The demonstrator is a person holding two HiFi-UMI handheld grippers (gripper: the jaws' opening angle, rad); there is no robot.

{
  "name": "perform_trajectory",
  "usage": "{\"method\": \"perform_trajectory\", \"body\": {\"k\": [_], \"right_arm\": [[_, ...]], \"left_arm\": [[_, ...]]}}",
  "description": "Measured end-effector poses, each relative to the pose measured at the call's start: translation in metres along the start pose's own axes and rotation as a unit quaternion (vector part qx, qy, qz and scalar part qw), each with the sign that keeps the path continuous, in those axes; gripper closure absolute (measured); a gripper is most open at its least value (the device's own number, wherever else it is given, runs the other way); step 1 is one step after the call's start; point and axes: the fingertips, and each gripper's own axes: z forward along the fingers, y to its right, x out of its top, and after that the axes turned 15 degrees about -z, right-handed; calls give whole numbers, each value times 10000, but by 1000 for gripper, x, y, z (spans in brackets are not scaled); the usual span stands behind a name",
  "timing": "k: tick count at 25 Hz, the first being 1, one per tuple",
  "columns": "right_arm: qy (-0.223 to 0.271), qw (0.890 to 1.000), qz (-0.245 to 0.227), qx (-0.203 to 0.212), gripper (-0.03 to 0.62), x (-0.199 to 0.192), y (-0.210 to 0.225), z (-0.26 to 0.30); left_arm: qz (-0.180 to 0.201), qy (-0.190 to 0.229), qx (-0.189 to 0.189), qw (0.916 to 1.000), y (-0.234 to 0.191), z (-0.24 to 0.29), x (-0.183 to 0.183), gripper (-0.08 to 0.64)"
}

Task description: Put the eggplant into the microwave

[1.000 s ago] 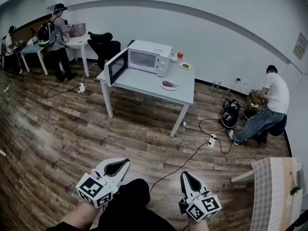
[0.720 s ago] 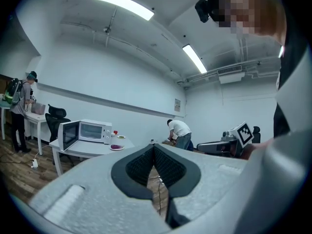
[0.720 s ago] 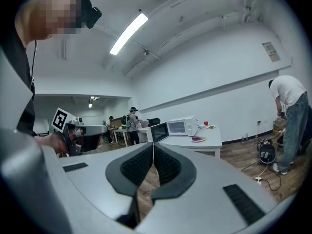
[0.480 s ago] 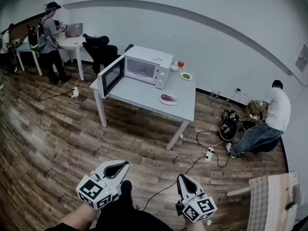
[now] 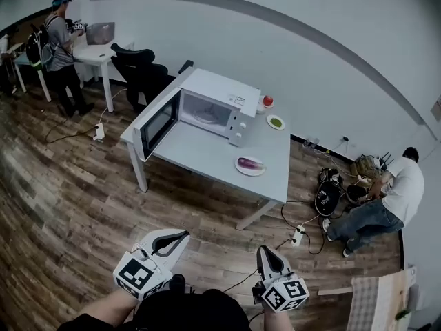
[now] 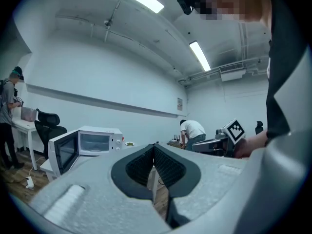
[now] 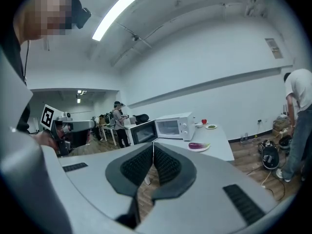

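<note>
A purple eggplant (image 5: pixel 250 163) lies on a white plate (image 5: pixel 240 169) near the front right of a grey table (image 5: pixel 200 150). On the same table stands the white microwave (image 5: pixel 219 105), its door (image 5: pixel 157 123) swung open to the left. Both grippers are held low over the wood floor, well short of the table. My left gripper (image 5: pixel 180 235) is shut and holds nothing, and so is my right gripper (image 5: pixel 265 252). The right gripper view has the eggplant (image 7: pixel 196 145) and the microwave (image 7: pixel 173 126) far beyond the closed tips (image 7: pixel 153 143). The left gripper view has the microwave (image 6: pixel 97 140) at the left.
A red fruit (image 5: pixel 267 101) and a small plate of greens (image 5: pixel 275 122) sit beside the microwave. A power strip (image 5: pixel 298 236) with cables lies on the floor by the table's right leg. One person crouches at the right (image 5: pixel 389 198); another stands far left (image 5: pixel 58 43) near a black chair (image 5: pixel 138 67).
The table and microwave have come nearer and larger in the head view as both grippers travel forward together. Both pairs of jaws stay shut and empty.
</note>
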Motion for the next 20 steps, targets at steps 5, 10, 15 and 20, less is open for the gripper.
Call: {"method": "perform_trajectory", "body": {"k": [5,10,15,20], "right_arm": [[-160,9998,-40,-73,578,-4,28,57],[-251,9996,79,-85,578,-12,66,117],[-231,9997,60,26,578,-13,115,183],[-301,9995,-110,14,578,-25,172,238]], "left_arm": [[-118,-5,270,9996,-61,39,6,552],[-278,154,485,9983,-113,91,12,552],[-249,234,532,9980,-152,164,27,552],[-249,194,603,9977,-187,231,34,552]]}}
